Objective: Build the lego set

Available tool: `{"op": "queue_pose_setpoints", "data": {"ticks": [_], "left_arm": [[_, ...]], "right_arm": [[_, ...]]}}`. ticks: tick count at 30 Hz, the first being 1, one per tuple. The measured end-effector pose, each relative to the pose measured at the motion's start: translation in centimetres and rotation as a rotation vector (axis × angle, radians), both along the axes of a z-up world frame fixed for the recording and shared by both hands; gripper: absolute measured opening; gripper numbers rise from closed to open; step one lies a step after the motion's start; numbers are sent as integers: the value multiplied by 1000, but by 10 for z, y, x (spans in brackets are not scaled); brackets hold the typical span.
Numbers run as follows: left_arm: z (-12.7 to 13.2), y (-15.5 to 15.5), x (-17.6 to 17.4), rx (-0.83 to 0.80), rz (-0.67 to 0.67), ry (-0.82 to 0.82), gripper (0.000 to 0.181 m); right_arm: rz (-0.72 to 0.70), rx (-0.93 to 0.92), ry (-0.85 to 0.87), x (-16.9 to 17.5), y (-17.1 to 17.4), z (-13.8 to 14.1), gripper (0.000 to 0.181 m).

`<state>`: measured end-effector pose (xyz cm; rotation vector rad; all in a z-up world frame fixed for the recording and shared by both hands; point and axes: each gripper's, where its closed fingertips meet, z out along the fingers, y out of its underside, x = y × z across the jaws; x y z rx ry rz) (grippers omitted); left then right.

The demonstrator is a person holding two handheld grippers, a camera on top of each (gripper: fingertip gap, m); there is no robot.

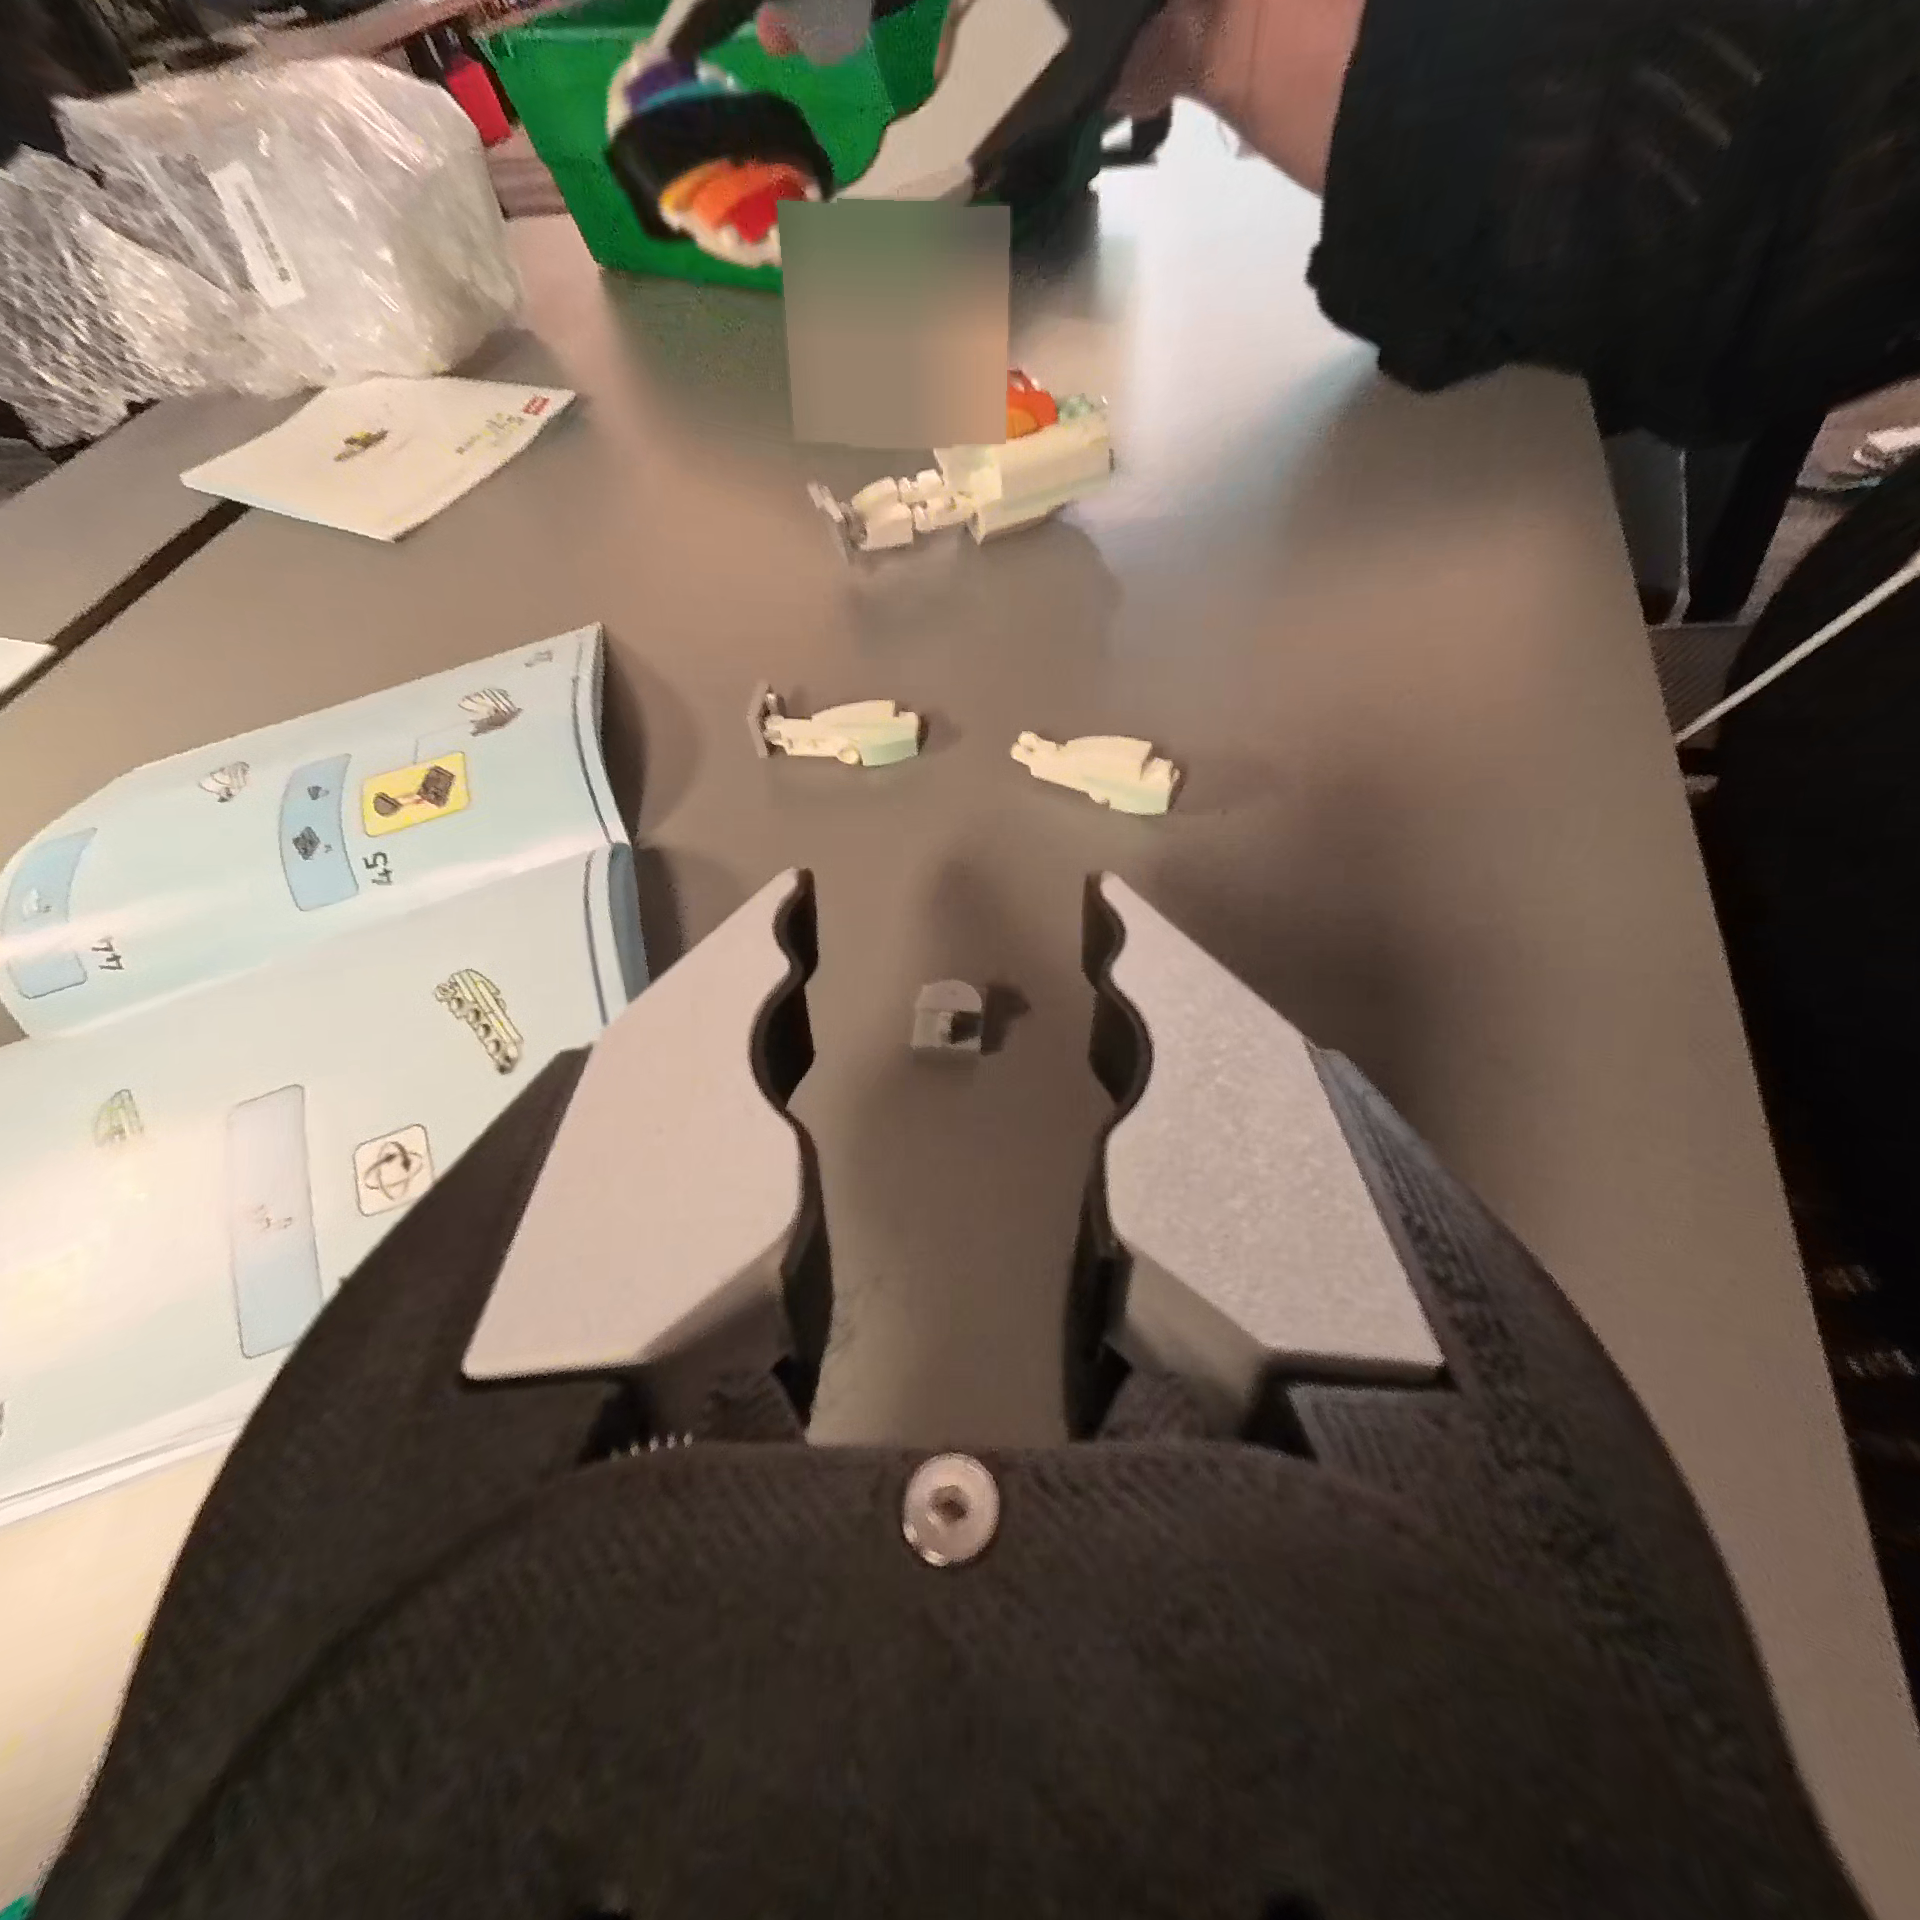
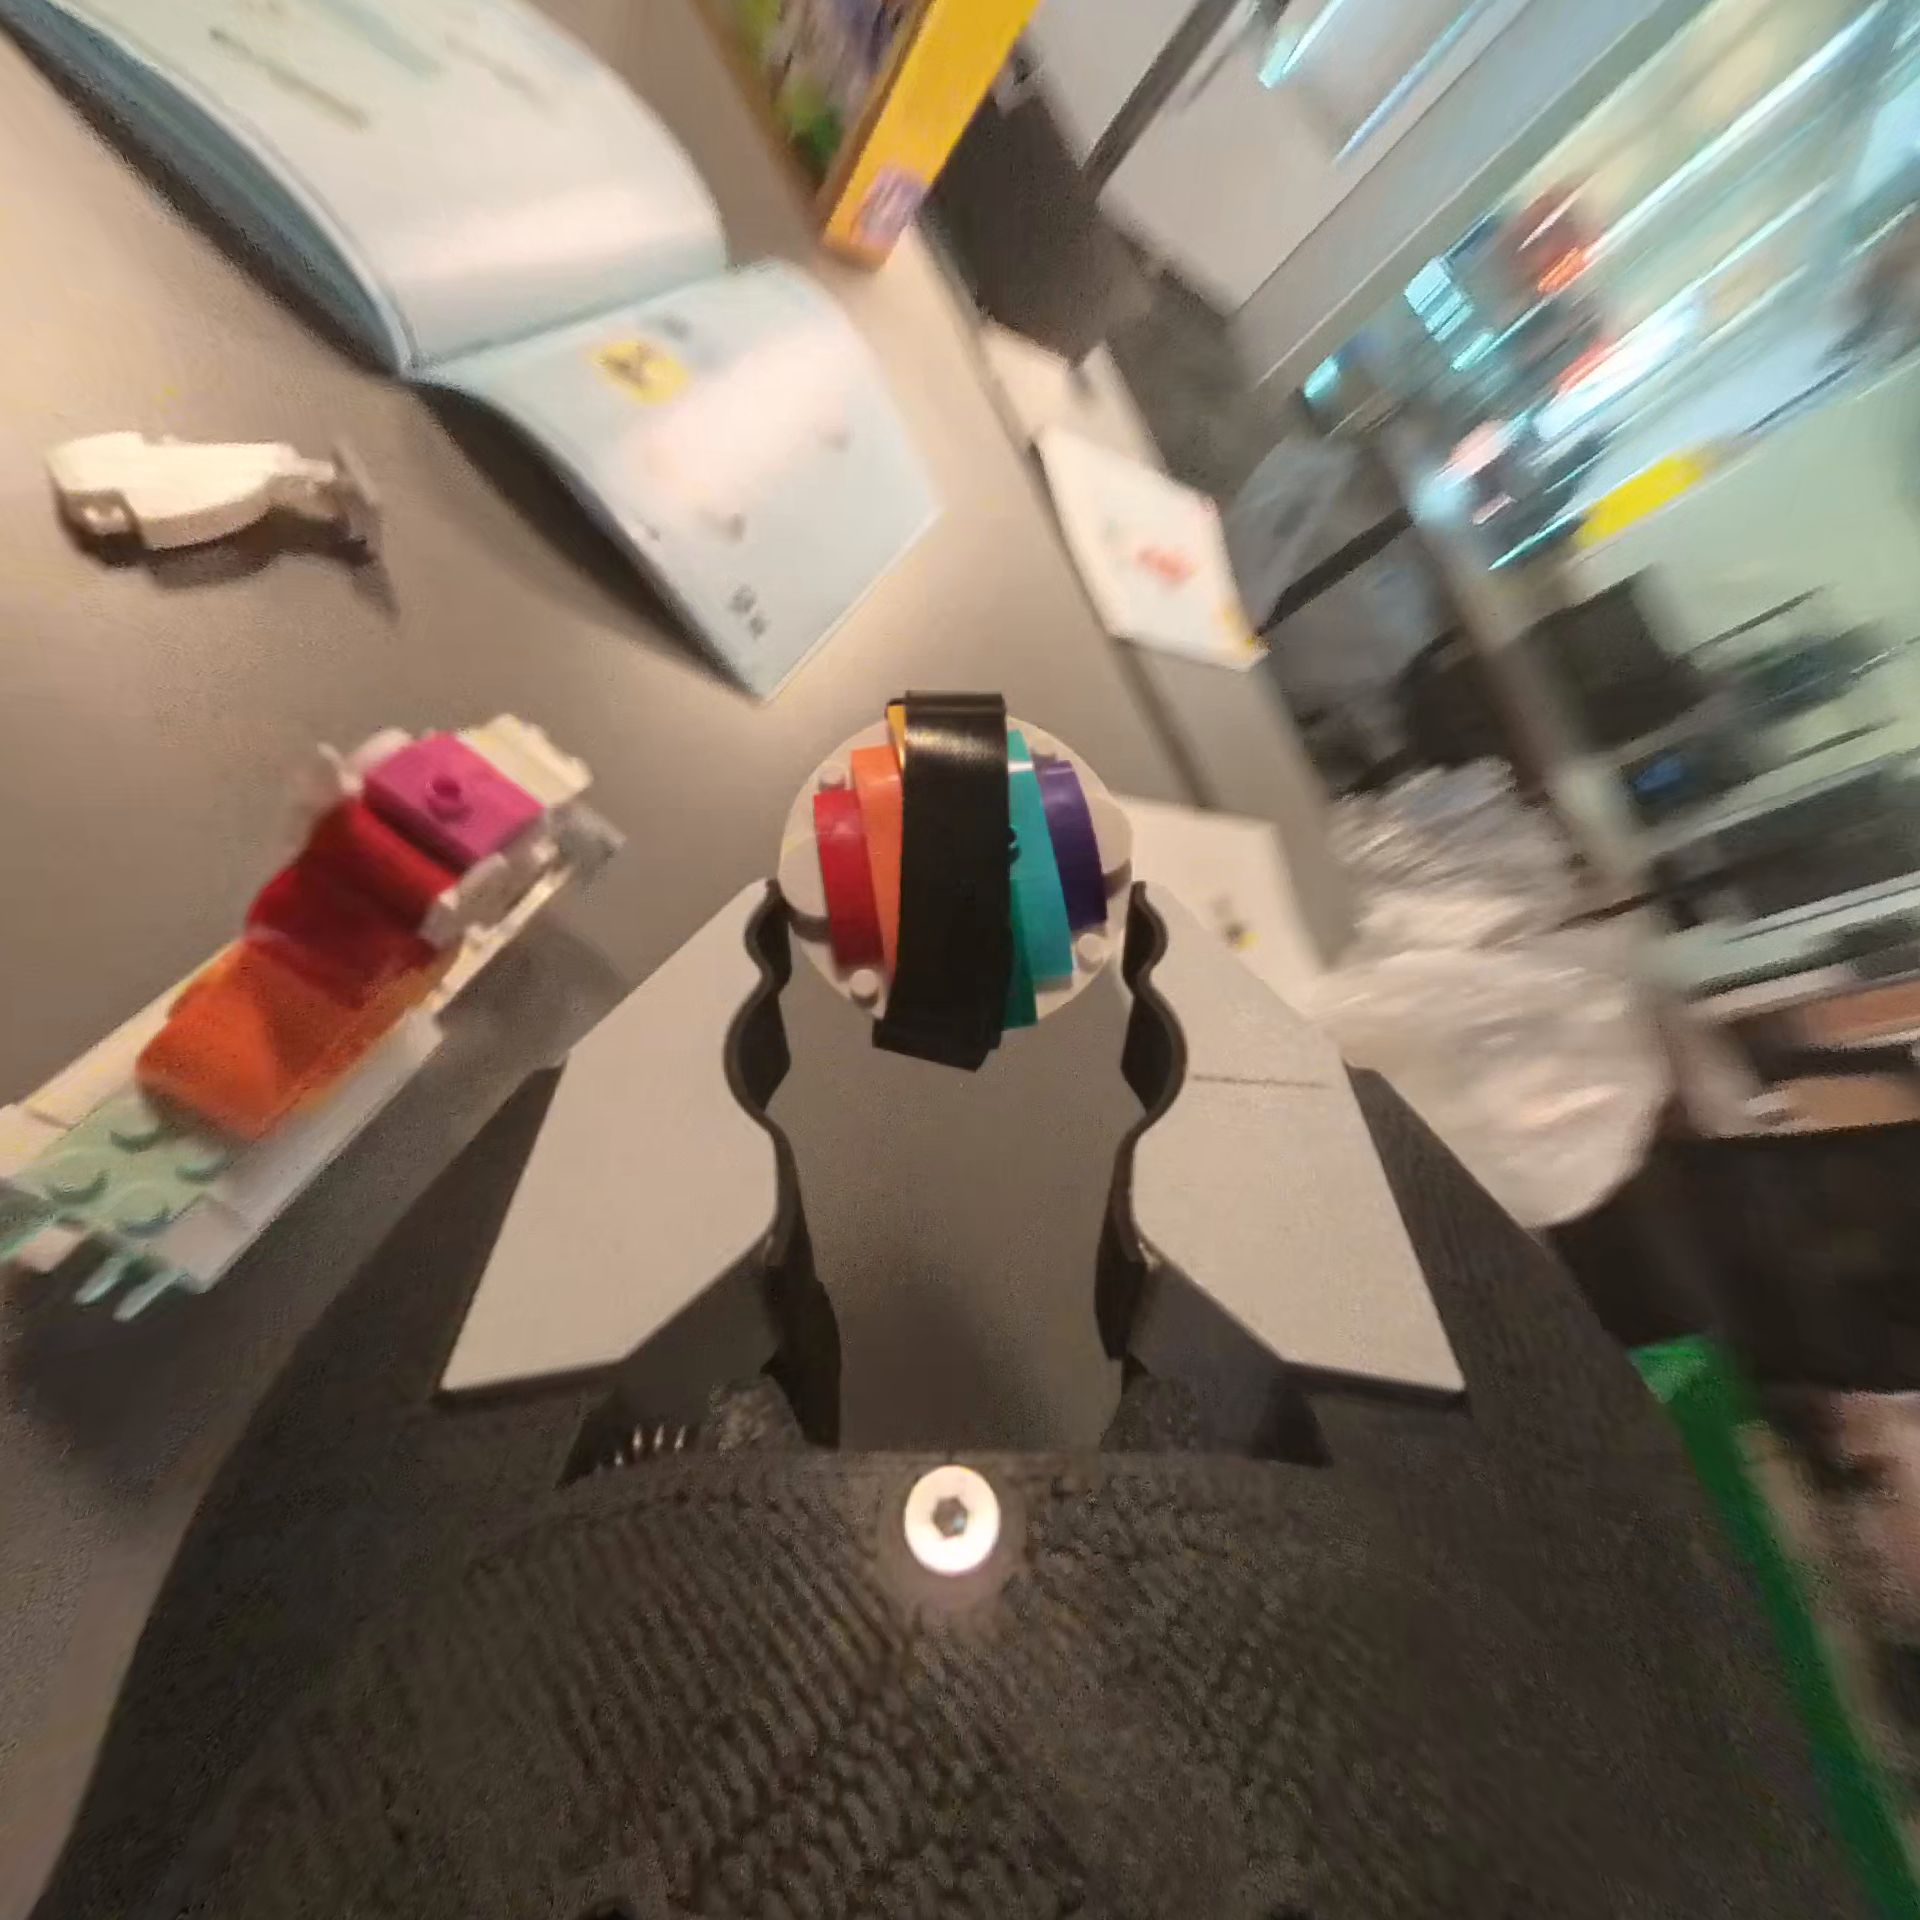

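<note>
Grey plastic: small stud piece [image 1: 948, 1018], lower centre of the left wrist view, lying on the table [image 1: 1351, 727] between the fingers of the left gripper [image 1: 948, 904] but touching neither.
Handling, judged: tiny, light, stiff, smooth; likely to skate or tip if nudged from one side; best taken across its flat sides, squarely.
Left gripper: jaws apart, nothing held, gap a good deal wider than the piece.
Right gripper [image 2: 948, 914]: clamped on a round white disc [image 2: 951, 883], centre of the right wrist view, pinched at its rim on both sides.
Disc: red, orange, teal and purple curved slopes across its face, a black strap-like piece over the middle; held clear of the table.
Handling, judged: rigid and light, yet a pressed-together build; slopes could pop off under a hard squeeze, so the rim is the sound hold.
Long model [image 2: 312, 987]: left of the right wrist view, on the table, white base with orange, red and magenta tops, pale green at the near end.
White sub-builds: one at mid-frame [image 1: 836, 732], one right of it [image 1: 1101, 771], a longer one above [image 1: 966, 494], all apart.
Booklet [image 1: 260, 987]: open, left edge of the left wrist view.
Green bin [image 1: 644, 197]: top of the left wrist view.
</note>
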<state>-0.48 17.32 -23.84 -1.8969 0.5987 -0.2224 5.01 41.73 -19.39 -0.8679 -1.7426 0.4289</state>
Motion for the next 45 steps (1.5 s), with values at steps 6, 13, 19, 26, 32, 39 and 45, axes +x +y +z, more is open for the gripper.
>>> {"op": "queue_pose_setpoints", "data": {"ticks": [6, 13, 19, 26, 32, 39, 45], "left_arm": [[64, 13, 15, 215, -19, -14, 40], [122, 48, 29, 246, -2, -224, 53], [118, 45, 38, 192, -100, -393, 47], [100, 33, 44, 99, -196, -395, 17], [124, 39, 1, 383, 72, -363, 16], [140, 32, -14, 538, 199, -276, 16], [137, 35, -8, 563, 249, -163, 16]], "right_arm": [[153, 242, 275, -6, -74, 72, 63], [289, 300, 302, -16, -148, 81, 64], [394, 541, 316, -19, -190, 73, 64], [429, 649, 309, -34, -209, 60, 64], [294, -64, 439, -43, -200, 94, 57], [168, -344, 494, -55, -199, 104, 31], [107, -351, 524, -61, -201, 106, 34]]}}
